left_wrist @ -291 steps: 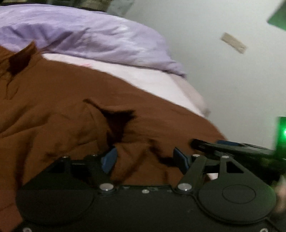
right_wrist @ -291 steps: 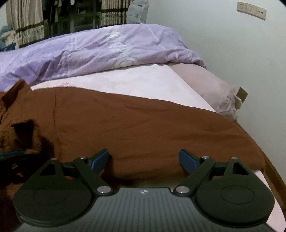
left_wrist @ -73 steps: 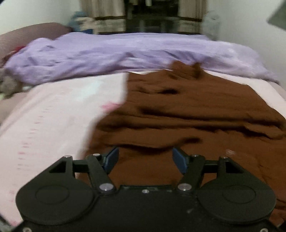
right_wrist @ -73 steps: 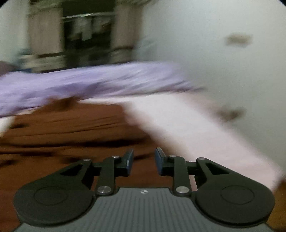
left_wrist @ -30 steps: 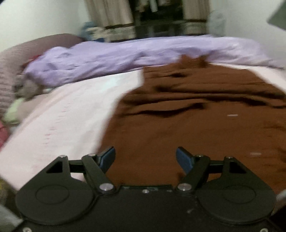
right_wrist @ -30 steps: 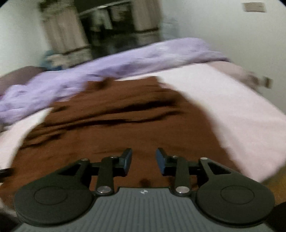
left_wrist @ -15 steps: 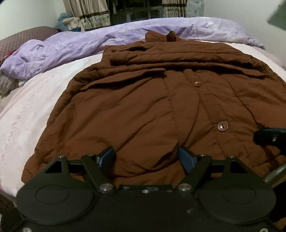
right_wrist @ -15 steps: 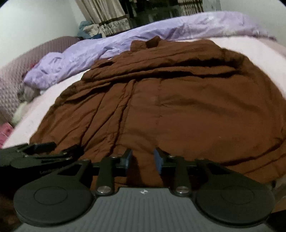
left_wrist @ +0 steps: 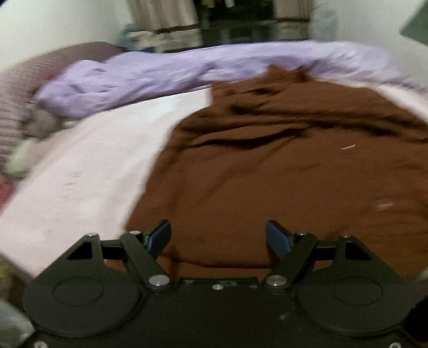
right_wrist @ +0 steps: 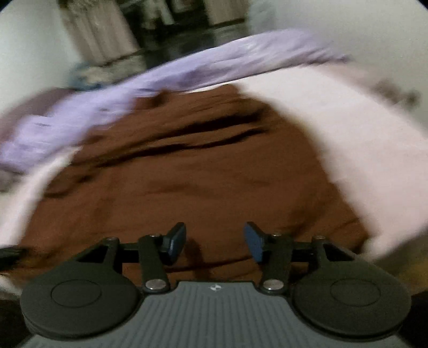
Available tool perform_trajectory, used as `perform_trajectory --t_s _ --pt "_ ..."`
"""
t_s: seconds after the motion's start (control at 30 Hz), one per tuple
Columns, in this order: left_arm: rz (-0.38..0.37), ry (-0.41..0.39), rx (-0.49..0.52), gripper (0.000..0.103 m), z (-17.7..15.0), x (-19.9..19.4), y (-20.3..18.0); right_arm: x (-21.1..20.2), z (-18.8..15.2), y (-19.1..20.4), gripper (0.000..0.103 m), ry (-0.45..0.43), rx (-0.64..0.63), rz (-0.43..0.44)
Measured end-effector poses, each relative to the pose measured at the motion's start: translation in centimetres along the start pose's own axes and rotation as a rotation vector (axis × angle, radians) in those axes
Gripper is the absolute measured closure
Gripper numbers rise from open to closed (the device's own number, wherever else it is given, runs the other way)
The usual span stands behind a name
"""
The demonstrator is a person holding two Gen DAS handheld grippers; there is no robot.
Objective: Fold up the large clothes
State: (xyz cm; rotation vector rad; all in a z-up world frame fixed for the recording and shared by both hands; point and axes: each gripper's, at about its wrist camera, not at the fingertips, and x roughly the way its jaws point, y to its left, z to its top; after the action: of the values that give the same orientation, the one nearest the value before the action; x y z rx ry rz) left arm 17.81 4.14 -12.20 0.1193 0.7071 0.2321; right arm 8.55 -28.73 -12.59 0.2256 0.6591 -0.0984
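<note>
A large brown coat lies spread on the pale pink bed sheet, collar toward the far side. Both views are blurred by motion. My left gripper hovers over the coat's near hem by its left corner, jaws wide open and nothing between the blue pads. In the right wrist view the brown coat fills the middle. My right gripper is above the near hem with its jaws opening; only the cloth below shows in the gap, and the pads press on nothing.
A lilac duvet is bunched along the far side of the bed. A mauve pillow lies at the far left. Curtains and a dark window stand behind. The pink sheet shows right of the coat.
Both grippers have swung and dipped toward the coat's near hem, blurring the views. The right gripper's jaws, almost shut half a second ago, have spread apart. The left jaws stay wide.
</note>
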Motion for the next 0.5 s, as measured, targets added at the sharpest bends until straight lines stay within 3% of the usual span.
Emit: perform_trajectory --t_s 0.07,0.1,0.17,0.27,0.33,0.4,0.47,0.5 --pt "0.036 0.049 0.015 0.021 -0.6 2.2 0.1 0.9 -0.3 -0.6 0.045 0.006 0.009 0.008" --pt "0.021 0.012 -0.008 0.021 -0.9 2.3 0.5 0.8 -0.2 -0.7 0.045 0.007 0.026 0.014" --pt "0.009 0.038 -0.046 0.022 -0.3 2.0 1.3 0.1 0.5 -0.2 0.049 0.003 0.027 0.003" --pt "0.079 -0.103 -0.002 0.022 1.7 0.1 1.6 -0.9 2.4 0.0 0.048 -0.067 0.009 -0.023" --pt "0.128 -0.145 0.067 0.022 3.0 0.6 1.4 0.4 3.8 -0.2 0.046 -0.087 -0.006 -0.072" --pt "0.123 -0.137 0.050 0.022 4.0 2.3 2.1 3.1 4.5 -0.9 0.045 -0.032 -0.028 -0.130" --pt "0.153 -0.093 0.025 0.022 4.3 4.8 2.7 5.8 4.3 -2.0 0.046 0.087 -0.013 -0.138" --pt "0.180 -0.036 0.038 0.022 4.2 6.4 2.7 5.5 4.0 -2.3 0.044 0.047 0.005 -0.115"
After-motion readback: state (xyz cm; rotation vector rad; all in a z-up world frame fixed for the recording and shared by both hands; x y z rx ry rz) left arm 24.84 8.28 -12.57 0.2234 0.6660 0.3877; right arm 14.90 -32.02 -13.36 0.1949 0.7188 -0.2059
